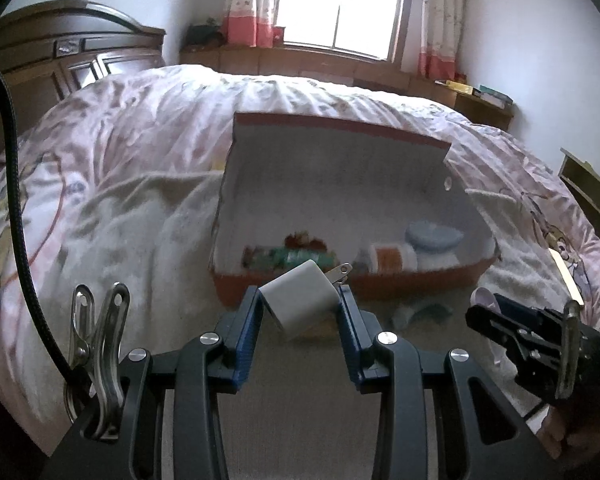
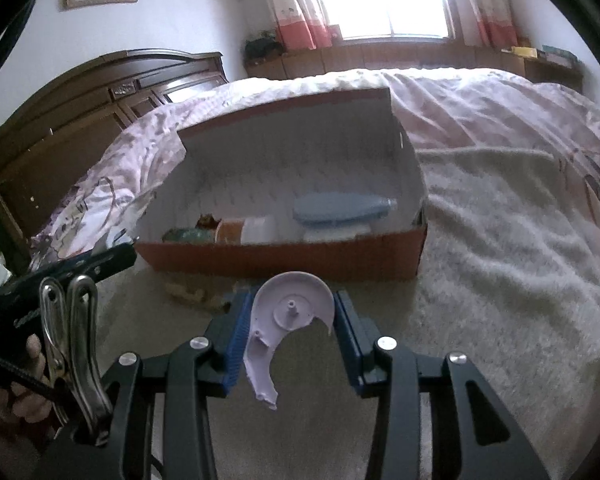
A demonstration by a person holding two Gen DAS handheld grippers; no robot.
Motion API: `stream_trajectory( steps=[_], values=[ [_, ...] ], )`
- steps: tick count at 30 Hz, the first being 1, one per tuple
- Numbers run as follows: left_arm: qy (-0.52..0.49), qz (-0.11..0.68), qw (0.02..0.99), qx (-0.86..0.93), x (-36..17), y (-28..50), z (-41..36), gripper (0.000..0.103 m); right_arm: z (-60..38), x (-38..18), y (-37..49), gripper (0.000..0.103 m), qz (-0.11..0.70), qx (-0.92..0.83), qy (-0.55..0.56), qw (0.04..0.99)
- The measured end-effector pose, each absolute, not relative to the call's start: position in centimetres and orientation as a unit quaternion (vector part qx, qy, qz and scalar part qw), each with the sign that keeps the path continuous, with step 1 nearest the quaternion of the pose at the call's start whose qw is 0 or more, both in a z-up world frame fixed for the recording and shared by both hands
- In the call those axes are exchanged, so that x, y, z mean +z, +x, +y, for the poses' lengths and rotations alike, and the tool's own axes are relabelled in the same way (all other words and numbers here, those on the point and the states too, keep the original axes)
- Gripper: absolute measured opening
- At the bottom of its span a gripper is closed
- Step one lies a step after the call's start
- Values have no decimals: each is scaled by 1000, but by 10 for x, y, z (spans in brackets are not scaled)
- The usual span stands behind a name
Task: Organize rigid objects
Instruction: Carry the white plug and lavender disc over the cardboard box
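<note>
My left gripper (image 1: pixel 300 300) is shut on a white plug adapter (image 1: pixel 300 300) with metal prongs, held above the bed just before an open orange box (image 1: pixel 380 284). My right gripper (image 2: pixel 294 312) is shut on a broken lilac plastic disc piece (image 2: pixel 292 308), held in front of the same orange box (image 2: pixel 300 258). The box's white lid stands raised behind it. Inside the box lie a light blue oval object (image 2: pixel 340 208), a white and orange container (image 2: pixel 244 232) and green and red items (image 1: pixel 296 254). The right gripper also shows at the right of the left wrist view (image 1: pixel 496 320).
The box sits on a bed with a pale fleece blanket (image 2: pixel 500 240) and a pink patterned quilt (image 1: pixel 140 128). Small items lie on the blanket before the box (image 1: pixel 420 312). A dark wooden headboard (image 2: pixel 80 120) stands at the left. A window sill with clutter runs behind.
</note>
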State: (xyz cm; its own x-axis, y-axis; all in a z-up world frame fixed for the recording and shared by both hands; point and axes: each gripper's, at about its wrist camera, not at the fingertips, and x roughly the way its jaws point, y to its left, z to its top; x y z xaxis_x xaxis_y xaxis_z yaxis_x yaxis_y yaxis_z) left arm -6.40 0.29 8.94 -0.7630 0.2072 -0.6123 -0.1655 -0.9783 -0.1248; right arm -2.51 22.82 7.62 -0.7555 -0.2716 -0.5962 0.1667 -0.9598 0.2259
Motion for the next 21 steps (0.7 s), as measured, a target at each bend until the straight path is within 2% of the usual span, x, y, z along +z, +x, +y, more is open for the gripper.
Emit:
stream_trajectory(
  steps=[21],
  values=[
    [-329, -35, 105, 938, 105, -136, 20, 38, 242, 118, -100, 43, -90, -946, 282, 131]
  ],
)
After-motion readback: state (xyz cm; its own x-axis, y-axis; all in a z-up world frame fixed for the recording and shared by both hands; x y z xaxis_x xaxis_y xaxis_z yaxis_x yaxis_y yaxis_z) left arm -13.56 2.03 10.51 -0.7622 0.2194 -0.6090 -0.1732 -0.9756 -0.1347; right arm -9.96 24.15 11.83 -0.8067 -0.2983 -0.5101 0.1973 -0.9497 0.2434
